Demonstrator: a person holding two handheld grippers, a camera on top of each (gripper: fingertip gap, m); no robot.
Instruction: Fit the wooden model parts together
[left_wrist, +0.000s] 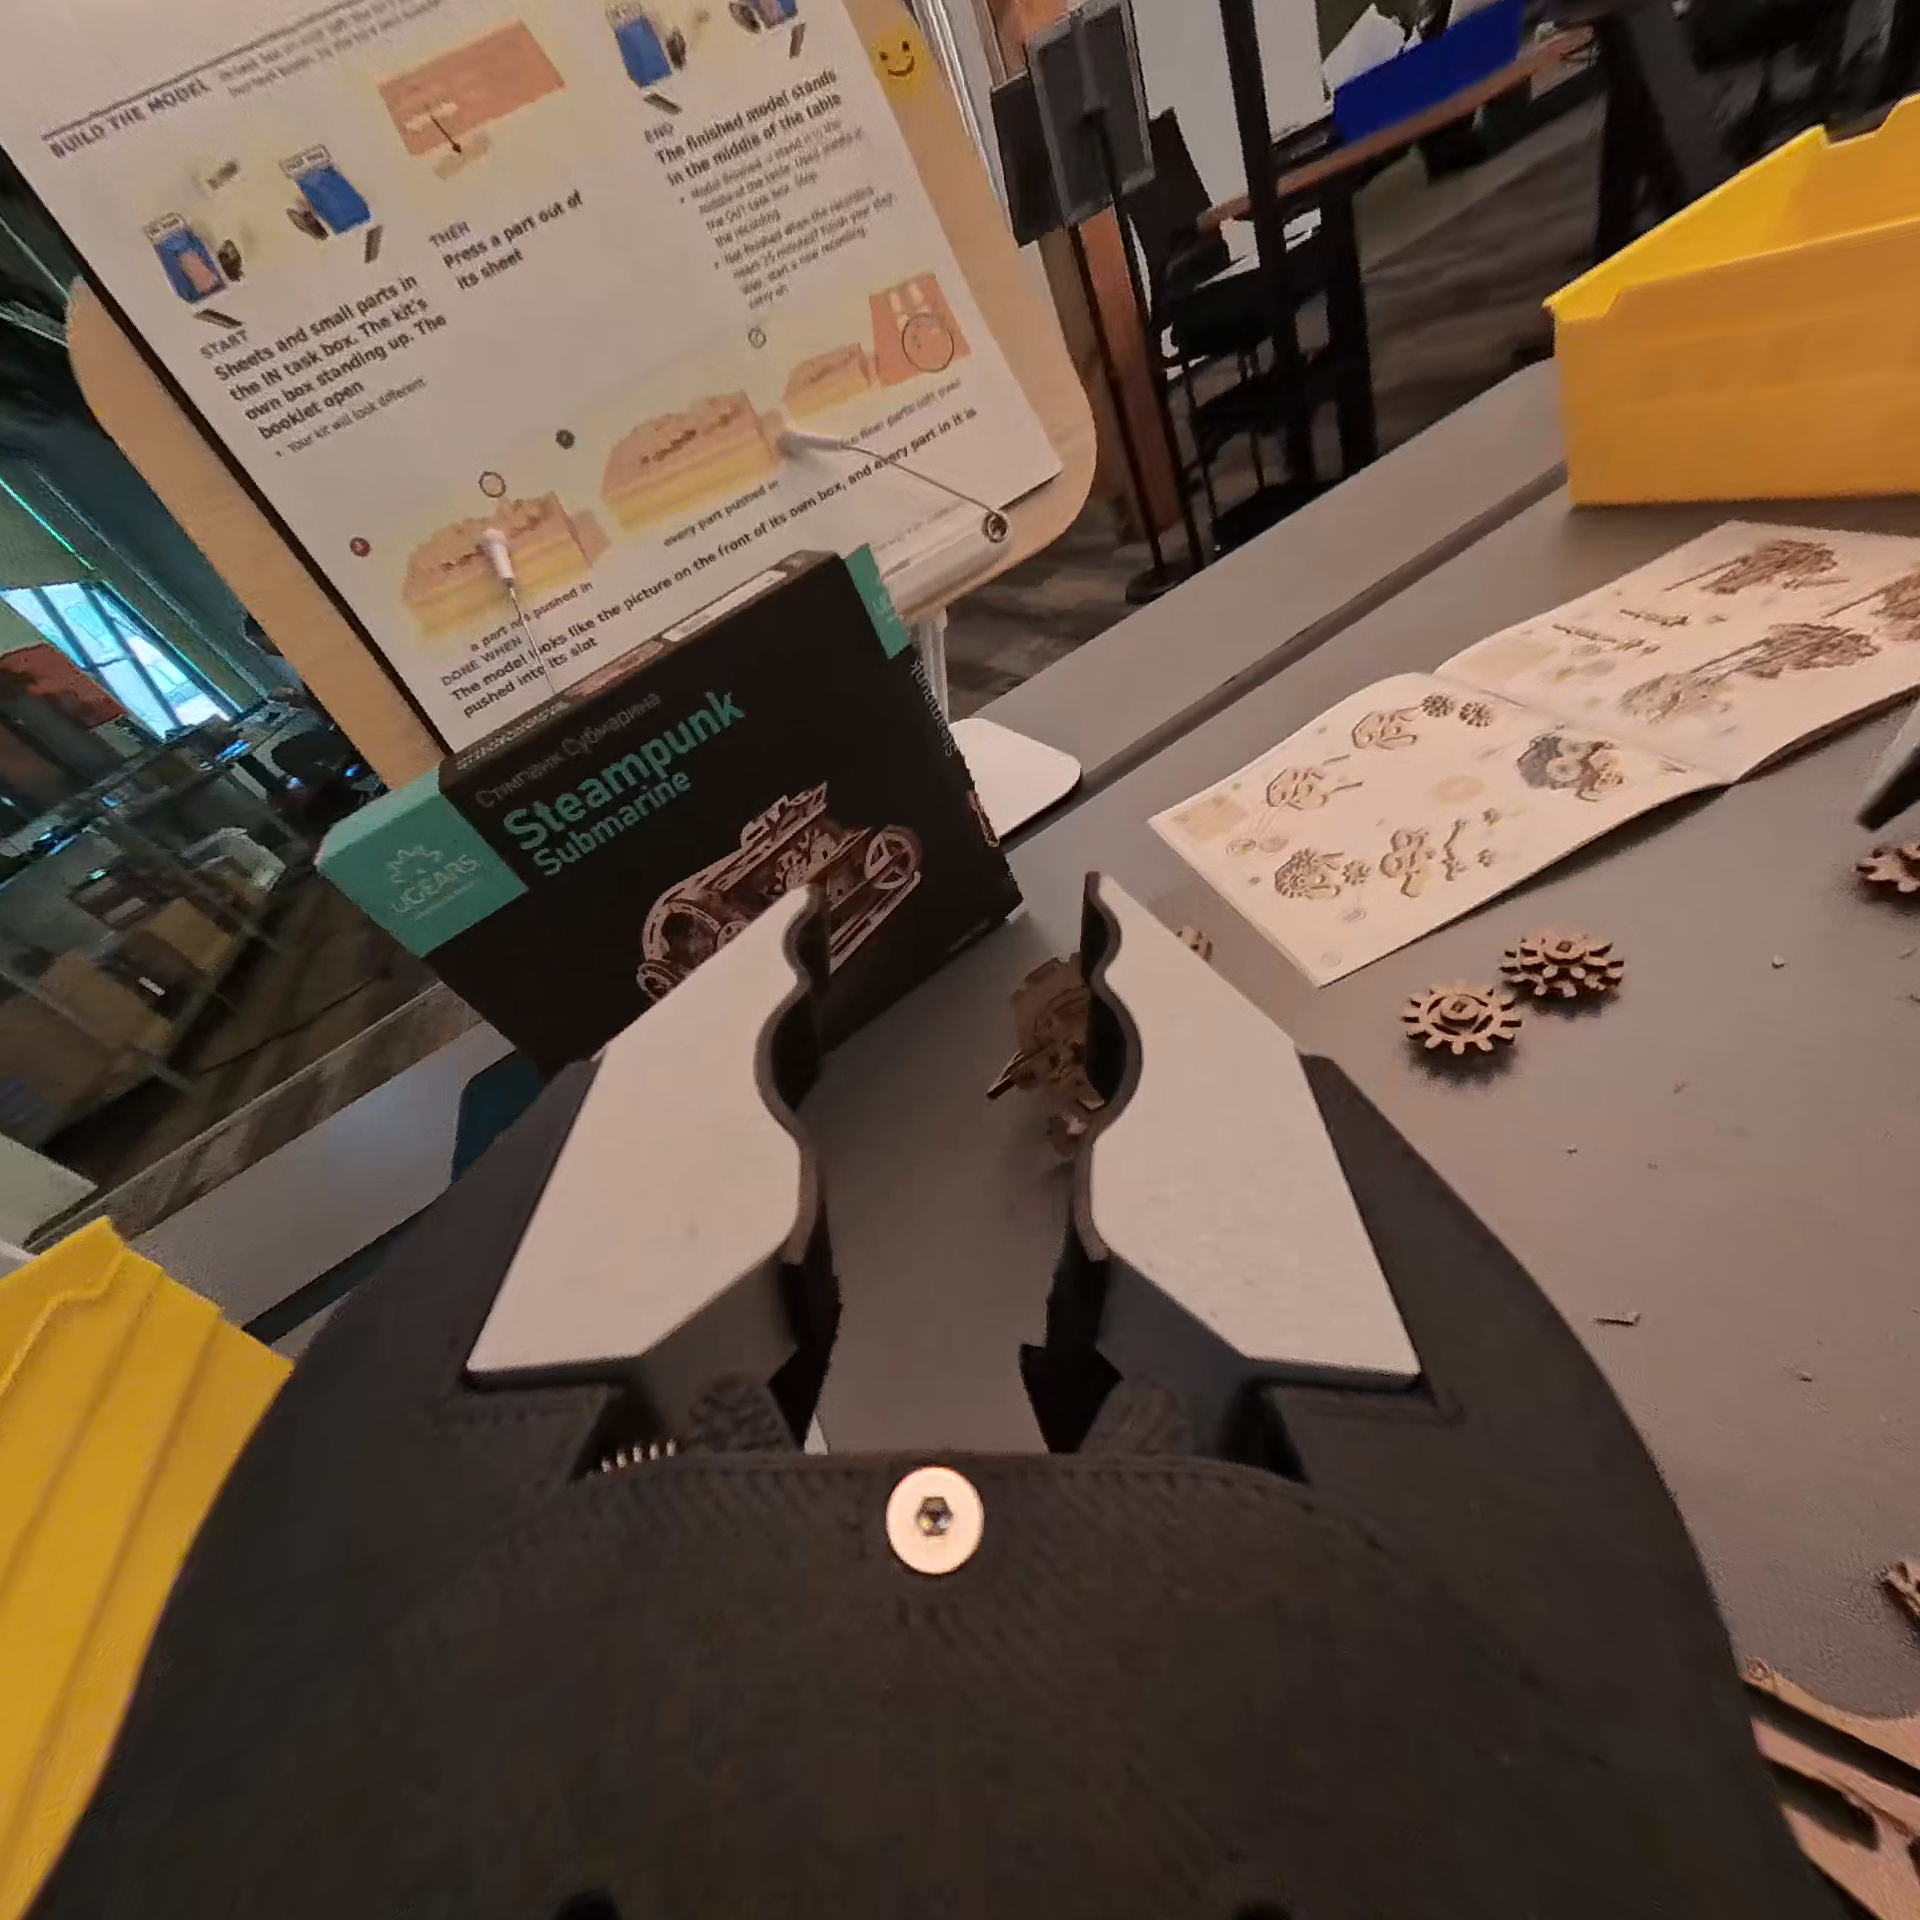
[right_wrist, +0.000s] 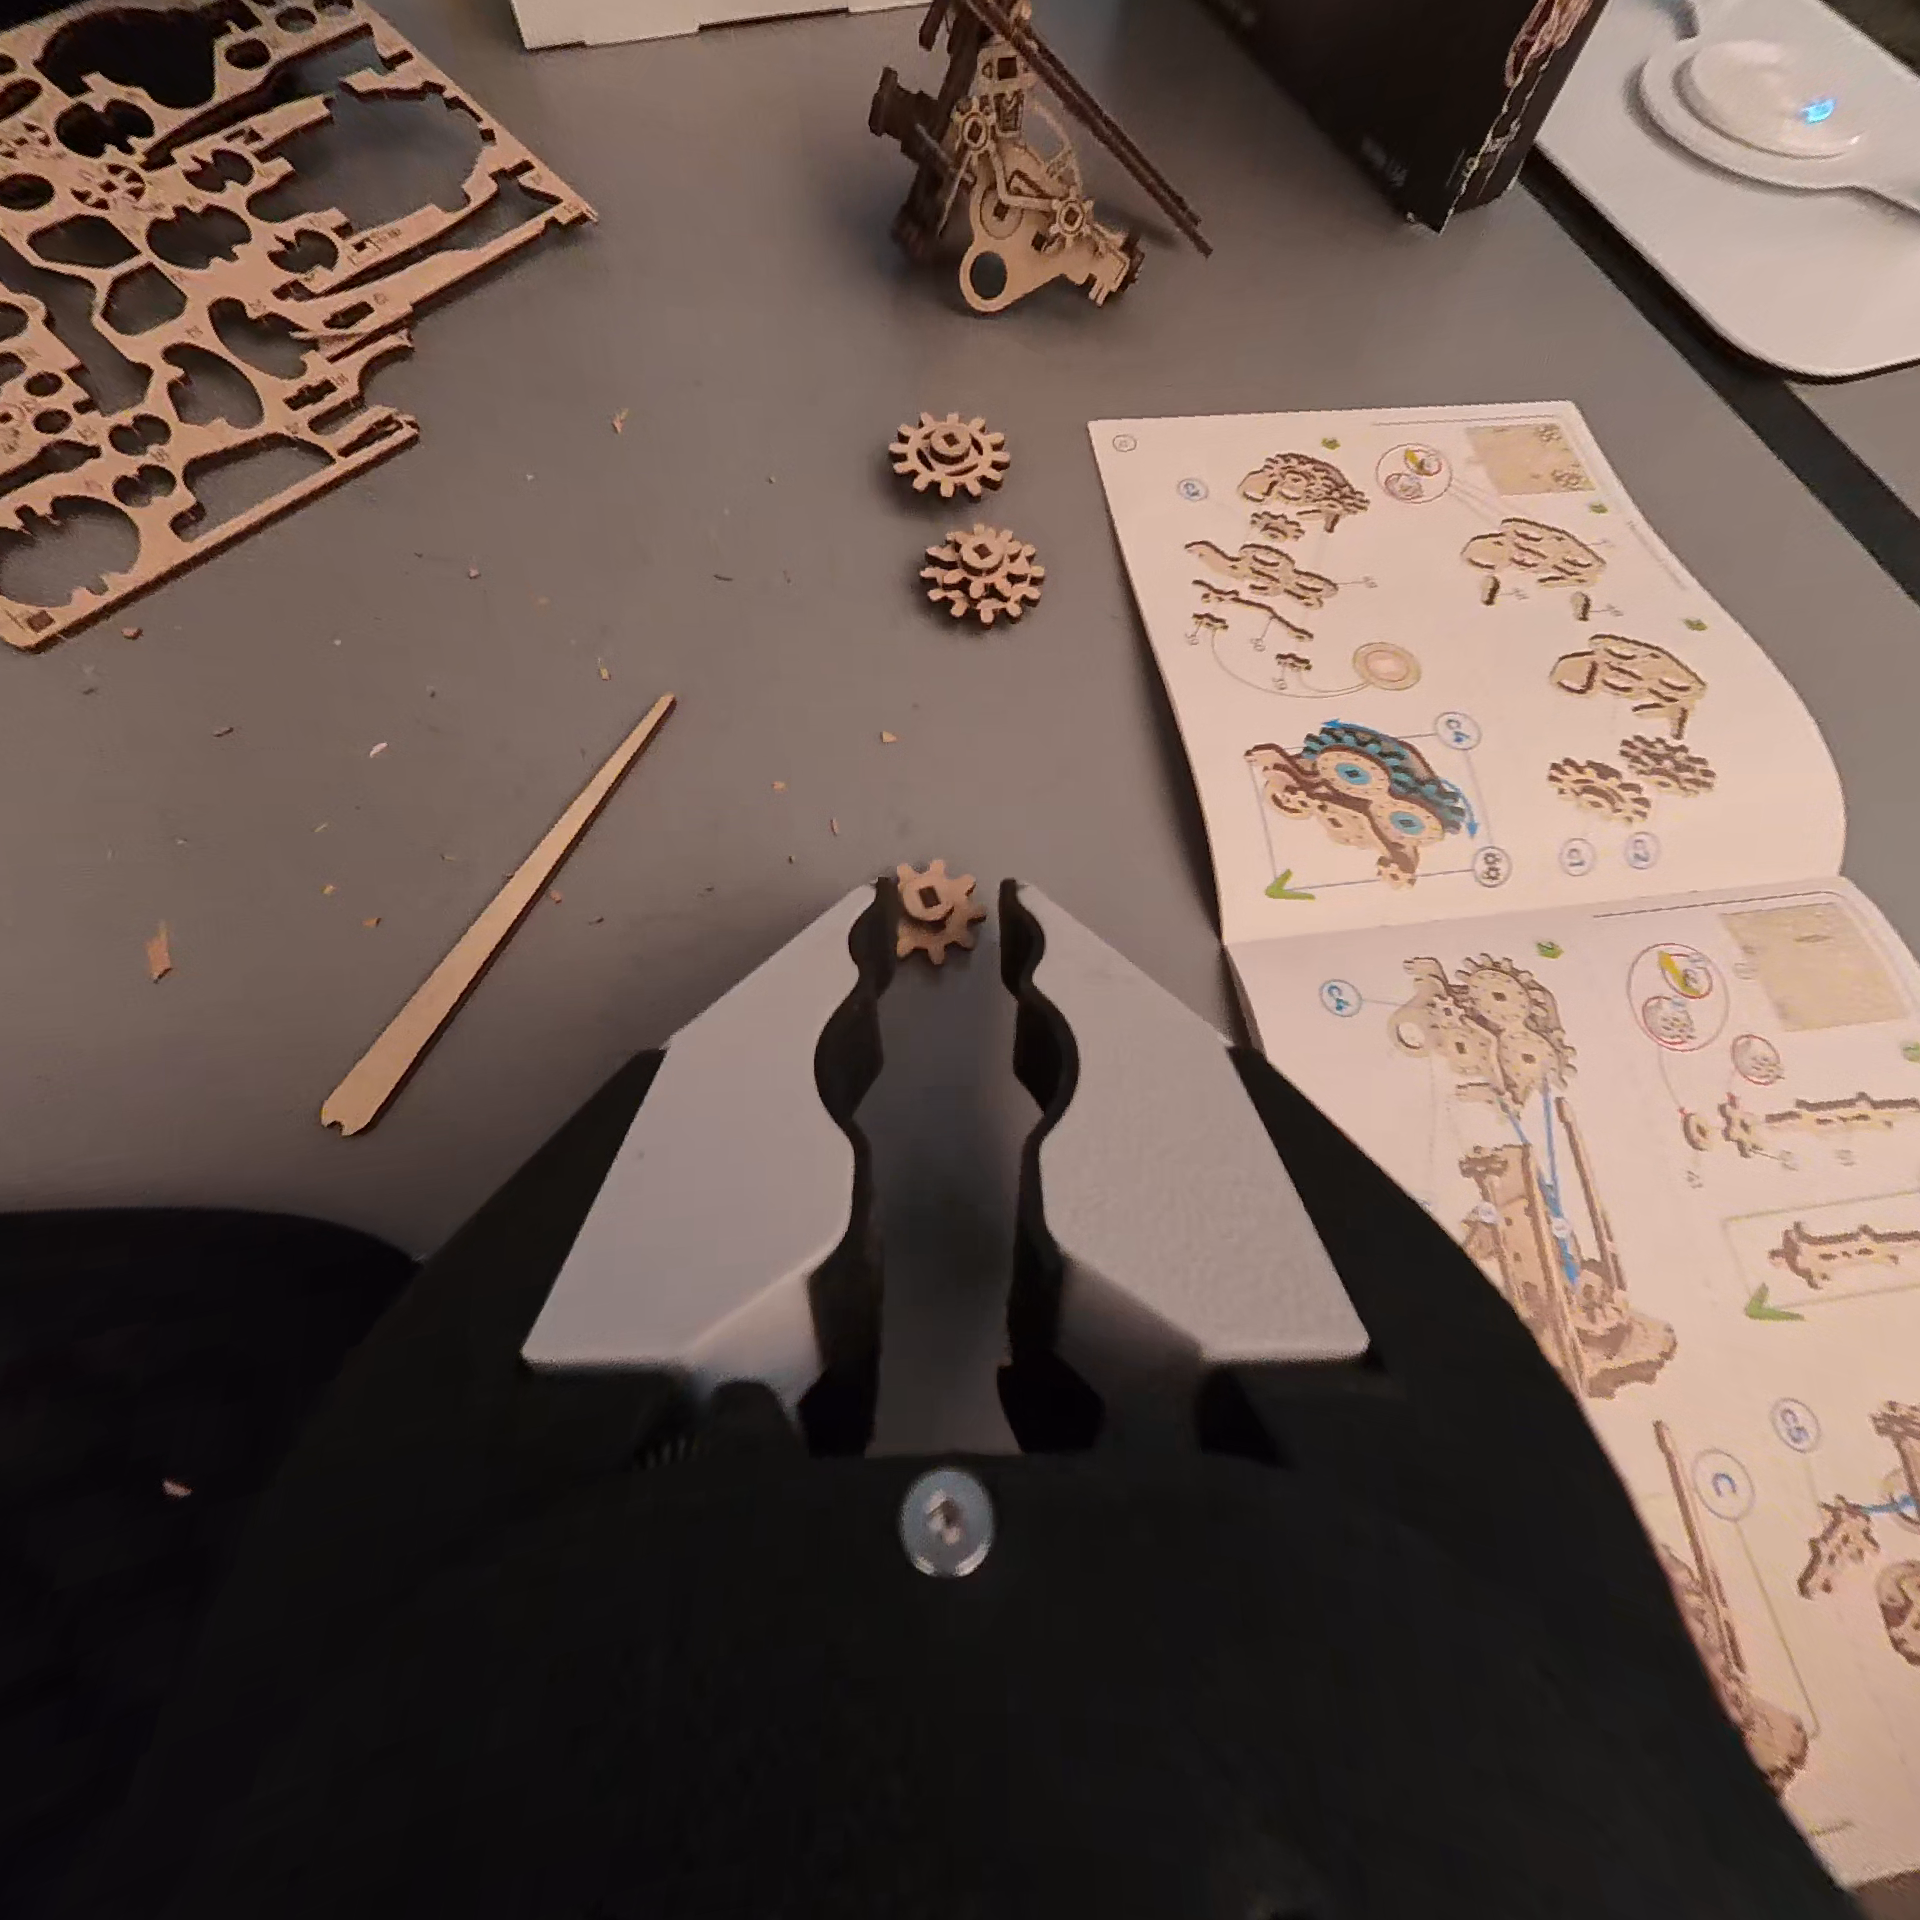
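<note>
In the right wrist view, my right gripper (right_wrist: 943, 896) is open, low over the grey table (right_wrist: 644, 582). A small wooden gear (right_wrist: 935, 914) lies between its fingertips, against the left finger and apart from the right one. Two larger wooden gears (right_wrist: 948, 457) (right_wrist: 980, 575) lie farther ahead, and a partly built wooden model (right_wrist: 997, 187) stands beyond them. In the left wrist view, my left gripper (left_wrist: 951, 925) is open and empty above the table. The partly built model (left_wrist: 1044, 1039) stands just behind its right finger. The two gears (left_wrist: 1460, 1016) (left_wrist: 1558, 961) lie to its right.
A punched-out wooden sheet (right_wrist: 208, 291) and a thin wooden stick (right_wrist: 499, 925) lie on the left. An open booklet (right_wrist: 1455, 675) lies on the right. The black kit box (left_wrist: 707, 821) stands ahead, with an instruction board (left_wrist: 520, 312) behind it. Yellow bins (left_wrist: 1745, 343) (left_wrist: 94, 1455) stand at the table's ends. Spacing between my two grippers at the tips: around 25 centimetres. The thin wooden stick (right_wrist: 499, 925) lies around 8 centimetres away from my right fingertips.
</note>
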